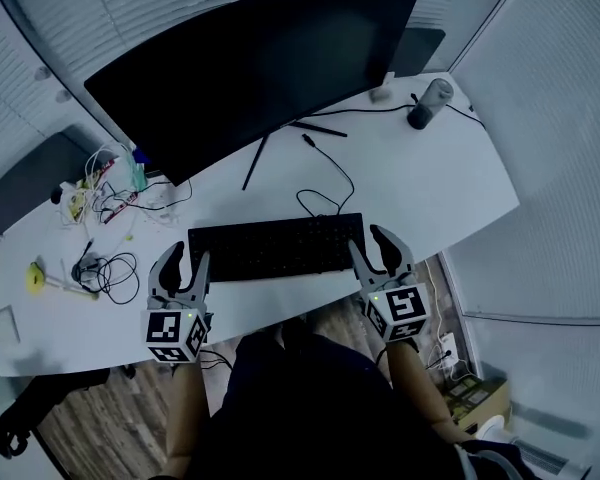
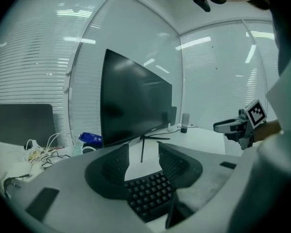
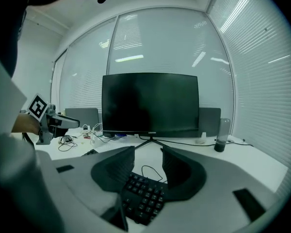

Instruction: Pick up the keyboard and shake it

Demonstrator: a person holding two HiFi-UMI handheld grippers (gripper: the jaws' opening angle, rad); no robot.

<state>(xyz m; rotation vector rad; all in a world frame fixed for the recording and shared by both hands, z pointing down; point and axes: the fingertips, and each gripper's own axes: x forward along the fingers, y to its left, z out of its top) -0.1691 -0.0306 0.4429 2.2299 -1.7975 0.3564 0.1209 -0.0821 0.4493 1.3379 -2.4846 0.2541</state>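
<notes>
At the near edge of the white desk (image 1: 420,183), the left gripper (image 1: 188,256) and right gripper (image 1: 368,240) both stand with jaws parted, pinching nothing. The black keyboard (image 1: 277,246) lies flat between them, each end reaching in between one gripper's jaws. The monitor (image 1: 250,63) stands farther back.
</notes>
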